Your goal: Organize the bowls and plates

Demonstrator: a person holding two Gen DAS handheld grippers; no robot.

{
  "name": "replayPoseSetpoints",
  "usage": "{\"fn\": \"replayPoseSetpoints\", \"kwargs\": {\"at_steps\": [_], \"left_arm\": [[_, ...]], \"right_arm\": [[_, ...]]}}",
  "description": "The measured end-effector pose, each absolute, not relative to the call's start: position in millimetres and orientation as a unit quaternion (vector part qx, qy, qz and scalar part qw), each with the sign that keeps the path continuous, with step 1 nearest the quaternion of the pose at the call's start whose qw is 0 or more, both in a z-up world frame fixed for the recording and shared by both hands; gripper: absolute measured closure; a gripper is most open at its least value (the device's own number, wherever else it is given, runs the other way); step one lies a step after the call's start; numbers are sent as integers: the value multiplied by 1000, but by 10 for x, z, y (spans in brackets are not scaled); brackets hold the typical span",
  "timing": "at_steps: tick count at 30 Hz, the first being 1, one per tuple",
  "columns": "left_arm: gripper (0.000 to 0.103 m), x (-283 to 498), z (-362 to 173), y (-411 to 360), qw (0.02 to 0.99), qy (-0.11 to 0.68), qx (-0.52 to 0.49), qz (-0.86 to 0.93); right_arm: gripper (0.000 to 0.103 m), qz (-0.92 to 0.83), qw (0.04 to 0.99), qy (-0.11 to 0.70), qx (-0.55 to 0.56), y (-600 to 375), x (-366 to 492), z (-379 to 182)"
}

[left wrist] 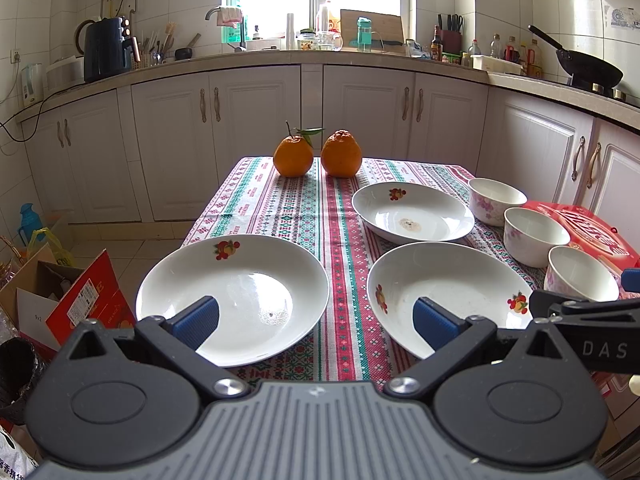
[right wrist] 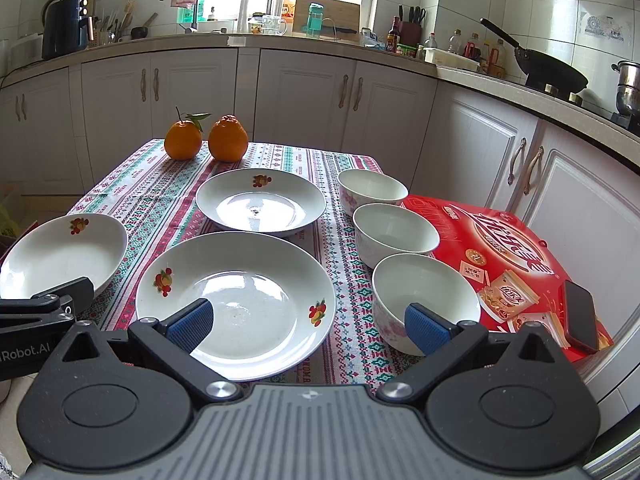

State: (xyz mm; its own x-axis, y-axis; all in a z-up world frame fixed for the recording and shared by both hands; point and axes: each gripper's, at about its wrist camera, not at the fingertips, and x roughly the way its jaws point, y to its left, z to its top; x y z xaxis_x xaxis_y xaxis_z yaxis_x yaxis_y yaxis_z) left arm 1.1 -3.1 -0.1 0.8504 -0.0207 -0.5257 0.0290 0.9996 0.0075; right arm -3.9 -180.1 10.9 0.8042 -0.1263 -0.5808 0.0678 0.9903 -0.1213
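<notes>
Between the right gripper's (right wrist: 308, 326) spread fingers (right wrist: 190, 324), the near plate (right wrist: 240, 300).

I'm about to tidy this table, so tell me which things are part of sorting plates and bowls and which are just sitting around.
For the job: three white plates (left, near middle, far); three floral bowls (near, middle, far).

Just lying about: two oranges, red box, phone.

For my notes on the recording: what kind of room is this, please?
Most likely a home kitchen. A wok sits on the stove, a faucet stands under the window, and white cabinets run below the counter behind the table with plates.
</notes>
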Motion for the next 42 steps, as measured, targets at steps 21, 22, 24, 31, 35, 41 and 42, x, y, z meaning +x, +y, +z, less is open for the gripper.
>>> {"fn": "replayPoseSetpoints", "kwargs": {"at_steps": [21,22,24,31,35,41,42], "left_arm": [[1,12,1,-30,962,273,7,-13],[1,12,1,-28,962,273,7,-13],[1,14,1,-32,962,273,6,-13],[1,12,2,-33,962,273,6,-14],[1,24,0,-44,962,272,5,-16],[1,79,15,-1,963,267,3,-29],[1,84,21,14,964,266,3,-28]], "right_arm": [[0,-53,949,307,-49,-1809,-41,118],[0,-53,949,307,-49,-1810,-40,119],[0,-53,949,306,-49,-1808,-41,118],[0,-53,949,306,-50,-1815,-36,124],[0,-52,950,304,-52,-1809,-24,133],[0,-37,951,301,-63,-1774,49,157],[0,-35,951,300,-67,-1766,67,163]]}}
